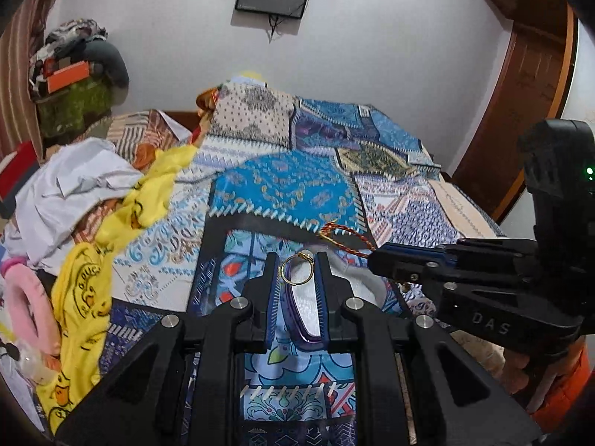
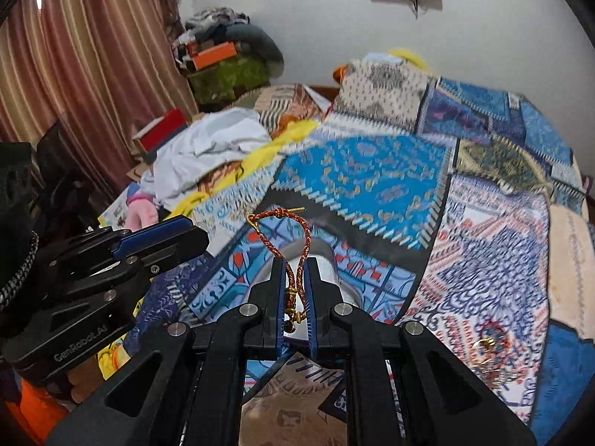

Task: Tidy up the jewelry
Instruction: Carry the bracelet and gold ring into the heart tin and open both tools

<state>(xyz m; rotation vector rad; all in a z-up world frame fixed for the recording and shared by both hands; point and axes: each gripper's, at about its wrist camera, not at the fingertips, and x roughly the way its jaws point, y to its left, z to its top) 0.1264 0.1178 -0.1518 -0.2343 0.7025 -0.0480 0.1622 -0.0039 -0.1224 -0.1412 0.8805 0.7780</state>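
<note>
My left gripper (image 1: 296,260) is shut on a thin gold bangle (image 1: 293,270), held above a white-lined purple-edged jewelry case (image 1: 306,308) on the patchwork quilt. My right gripper (image 2: 295,265) is shut on a red and gold braided cord bracelet (image 2: 286,232) that loops up in front of the fingertips, over the same white case (image 2: 329,269). The right gripper also shows in the left wrist view (image 1: 375,254) with the cord bracelet (image 1: 344,239) sticking out leftward. The left gripper appears at the left of the right wrist view (image 2: 193,232).
A blue patchwork quilt (image 1: 290,182) covers the bed. White and yellow clothes (image 1: 111,200) and a pink ring cushion (image 1: 26,297) lie at the left. More small jewelry (image 2: 487,345) lies on the quilt at right. Curtain (image 2: 74,74), wall, wooden door (image 1: 520,93) behind.
</note>
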